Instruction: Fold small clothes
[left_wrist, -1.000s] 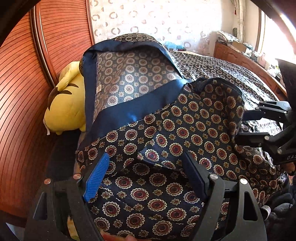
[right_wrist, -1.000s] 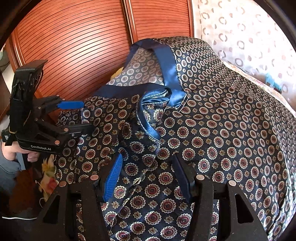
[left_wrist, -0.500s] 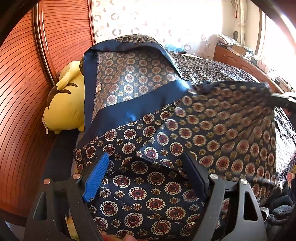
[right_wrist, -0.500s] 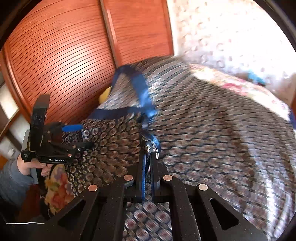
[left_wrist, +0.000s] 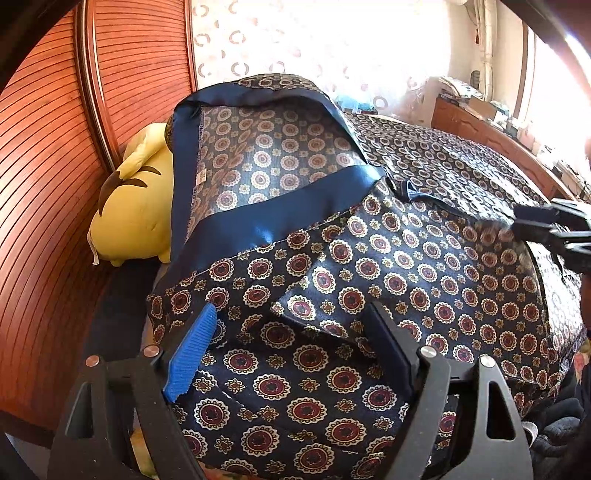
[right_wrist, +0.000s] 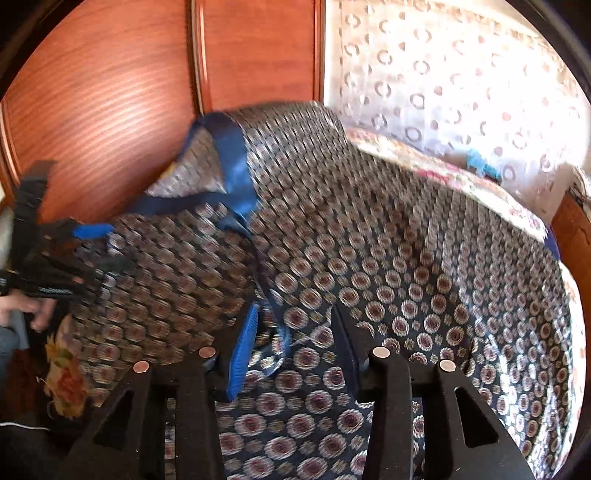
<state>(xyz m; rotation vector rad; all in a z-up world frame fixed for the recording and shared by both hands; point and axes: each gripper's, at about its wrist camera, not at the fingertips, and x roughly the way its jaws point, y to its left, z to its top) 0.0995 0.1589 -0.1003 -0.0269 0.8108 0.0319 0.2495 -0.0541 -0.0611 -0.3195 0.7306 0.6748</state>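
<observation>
Item: patterned satin garment (left_wrist: 424, 266), dark navy with red-and-cream medallions and a plain blue band (left_wrist: 280, 218) along its edge; it lies spread over the bed (right_wrist: 461, 177), on a cover of the same print, with a yellow plush toy (left_wrist: 136, 206) beside it against the wooden slatted doors (left_wrist: 48, 166). Handling, by judgement: light, thin and limp, with a glossy face likely to slip between pads and slide on the matching cover; not fragile, though folds may not stay put. Suggested hold: the blue band or a hemmed corner, where doubled cloth gives more to pinch. Left hand-held gripper (left_wrist: 295, 350): jaws wide apart, hovering over a folded-over flap (left_wrist: 314, 295), pads pressing nothing. Right hand-held gripper (right_wrist: 291, 343): jaws opening, a bunched blue-edged fold of the garment between them but not pinched, view blurred. The person's hand (right_wrist: 33, 306) shows behind the left tool
</observation>
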